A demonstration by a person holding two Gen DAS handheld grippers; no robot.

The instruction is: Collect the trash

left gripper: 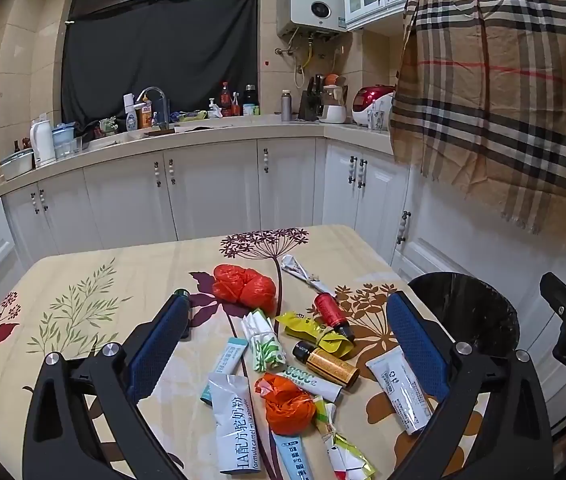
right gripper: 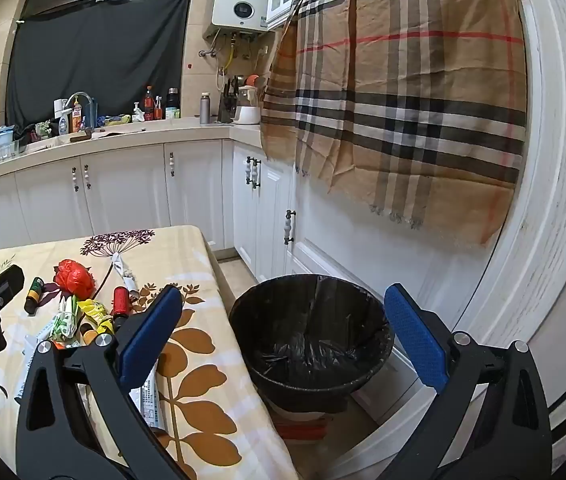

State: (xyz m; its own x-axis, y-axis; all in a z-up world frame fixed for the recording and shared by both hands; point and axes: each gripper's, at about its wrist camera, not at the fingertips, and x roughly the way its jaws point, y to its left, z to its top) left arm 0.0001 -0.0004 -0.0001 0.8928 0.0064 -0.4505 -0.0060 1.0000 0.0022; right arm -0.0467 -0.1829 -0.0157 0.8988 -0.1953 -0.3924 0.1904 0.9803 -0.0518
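Note:
Trash lies scattered on the floral tablecloth [left gripper: 83,280]: two crumpled orange bags [left gripper: 244,286] [left gripper: 287,404], a red bottle [left gripper: 330,312], an amber bottle [left gripper: 328,365], a yellow wrapper [left gripper: 315,330], a white tube [left gripper: 401,390], a milk-powder sachet [left gripper: 235,424] and a green-white packet [left gripper: 265,340]. My left gripper [left gripper: 289,336] hangs open above the pile, holding nothing. My right gripper [right gripper: 283,332] stands open and holds nothing, over the table's right edge and the black-lined bin [right gripper: 311,336]. The bin's rim [left gripper: 463,312] also shows beside the table.
White kitchen cabinets [left gripper: 211,188] and a cluttered counter [left gripper: 187,128] run behind the table. A plaid cloth [right gripper: 395,92] hangs over the cabinet at right. A small dark bottle [right gripper: 34,294] lies at the table's left part. Floor [right gripper: 239,272] shows between table and cabinets.

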